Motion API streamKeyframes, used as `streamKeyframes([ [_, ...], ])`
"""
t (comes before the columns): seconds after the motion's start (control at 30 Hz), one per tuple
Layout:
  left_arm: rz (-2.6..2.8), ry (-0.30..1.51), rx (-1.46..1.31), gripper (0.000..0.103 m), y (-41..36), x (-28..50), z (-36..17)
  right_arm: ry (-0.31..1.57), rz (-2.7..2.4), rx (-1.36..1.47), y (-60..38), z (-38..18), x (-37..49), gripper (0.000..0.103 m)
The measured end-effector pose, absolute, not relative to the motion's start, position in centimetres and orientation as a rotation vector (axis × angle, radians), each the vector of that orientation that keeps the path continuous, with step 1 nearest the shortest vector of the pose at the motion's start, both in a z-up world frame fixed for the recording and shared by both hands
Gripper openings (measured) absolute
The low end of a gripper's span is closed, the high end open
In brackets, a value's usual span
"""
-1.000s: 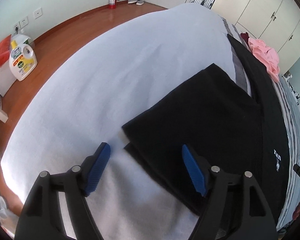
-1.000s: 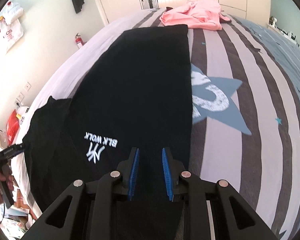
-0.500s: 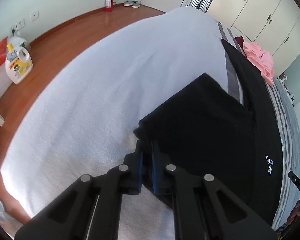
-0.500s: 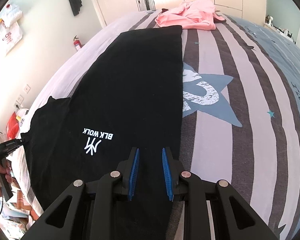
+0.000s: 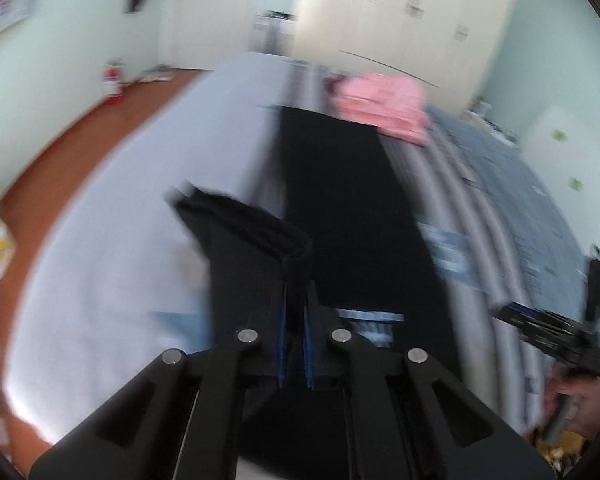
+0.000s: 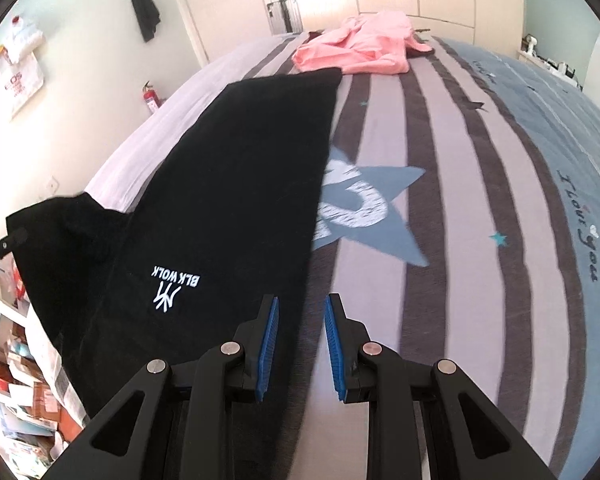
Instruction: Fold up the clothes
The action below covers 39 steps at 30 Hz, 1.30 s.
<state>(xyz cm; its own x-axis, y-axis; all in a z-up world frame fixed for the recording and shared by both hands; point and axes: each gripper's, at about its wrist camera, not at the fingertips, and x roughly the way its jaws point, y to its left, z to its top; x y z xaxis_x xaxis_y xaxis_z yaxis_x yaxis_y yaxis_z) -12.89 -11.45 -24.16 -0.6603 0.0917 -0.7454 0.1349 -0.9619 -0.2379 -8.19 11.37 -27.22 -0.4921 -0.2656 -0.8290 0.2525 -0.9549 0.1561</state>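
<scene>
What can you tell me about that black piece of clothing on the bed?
The black garment is a soft, matte knit lying mostly flat along the striped bedcover, with a small white "BLK WOLK" logo. Its sleeve is pinched in the left gripper and lifted off the bed. A pink garment lies by its far end.

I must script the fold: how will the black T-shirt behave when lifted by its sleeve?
Probably floppy: the sleeve droops from the shut left tongs. Likely light, since the black T-shirt lies thin and flat. It may drag along the bedspread.
</scene>
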Motion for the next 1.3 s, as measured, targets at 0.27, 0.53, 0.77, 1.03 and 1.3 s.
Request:
streamKeyframes([
  [0.27, -2.787, 0.576, 1.701, 0.009, -1.3, -14.3, -30.2, -0.016, -2.493, 1.424, 15.4, -27.1, -8.4, 0.022],
  [0.53, -2.752, 0.457, 1.575, 0.014, -7.7, -13.1, -29.5, -0.051, -2.433, 1.432, 13.9, -28.5, -8.2, 0.022],
  [0.77, -2.624, 0.413, 1.584, 0.014, -14.4, -11.9, -33.0, -0.059, -2.326, 1.386, 8.5, -28.9, -8.1, 0.022],
  [1.03, -2.6, 0.462, 1.638, 0.013, -16.4, -7.8, -36.4, -0.015, -2.195, 1.324, 0.9, -30.0, -8.6, 0.022],
  [1.3, -2.555, 0.539, 1.654, 0.014, -17.6, -6.6, -35.5, -0.023, -2.223, 1.324, -3.4, -32.5, -13.1, 0.022],
])
